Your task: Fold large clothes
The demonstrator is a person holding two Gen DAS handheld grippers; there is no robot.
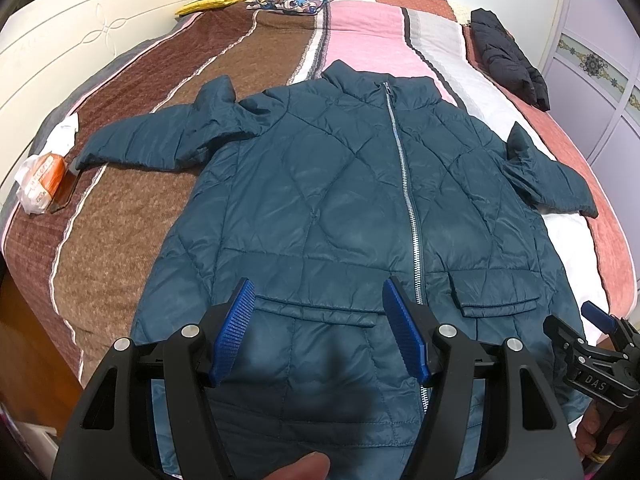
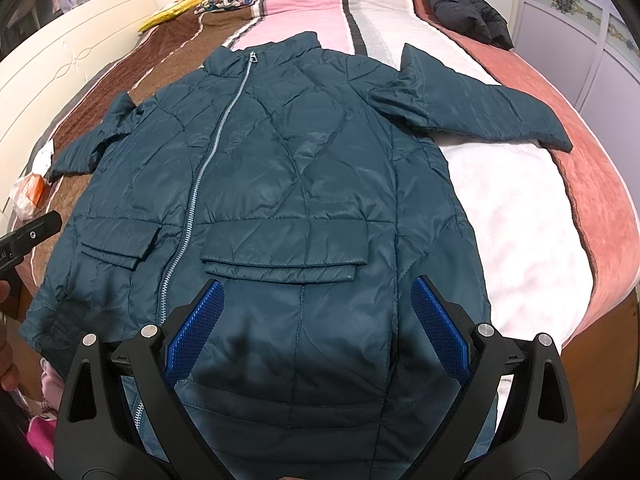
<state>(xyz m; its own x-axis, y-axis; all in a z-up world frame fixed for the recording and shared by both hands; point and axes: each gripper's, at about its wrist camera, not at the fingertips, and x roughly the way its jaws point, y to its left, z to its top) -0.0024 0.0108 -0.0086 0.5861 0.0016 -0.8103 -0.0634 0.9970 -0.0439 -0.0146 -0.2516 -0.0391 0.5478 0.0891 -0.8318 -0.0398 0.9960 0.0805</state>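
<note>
The coat [image 1: 320, 200] lies flat on the bed [image 1: 120, 200], zipped, sleeves out wide. Left gripper [image 1: 318, 332] and right gripper [image 2: 316, 328] hang over its hem, jaws open, holding nothing. Best to pinch a sleeve cuff first and fold it in

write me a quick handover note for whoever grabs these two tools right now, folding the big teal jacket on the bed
Left tool: open, empty, hovering over the lower front of the teal jacket, near the left pocket flap.
Right tool: open, empty, over the hem area just below the other pocket flap.
Jacket: lies face up and flat on the striped bedspread, zipped, both sleeves spread outward, collar toward the far end of the bed.
A black jacket lies at the far right edge of the bed.
Done: jacket laid out.
Left: every fold; probably start by bringing the sleeves in over the body.
</note>
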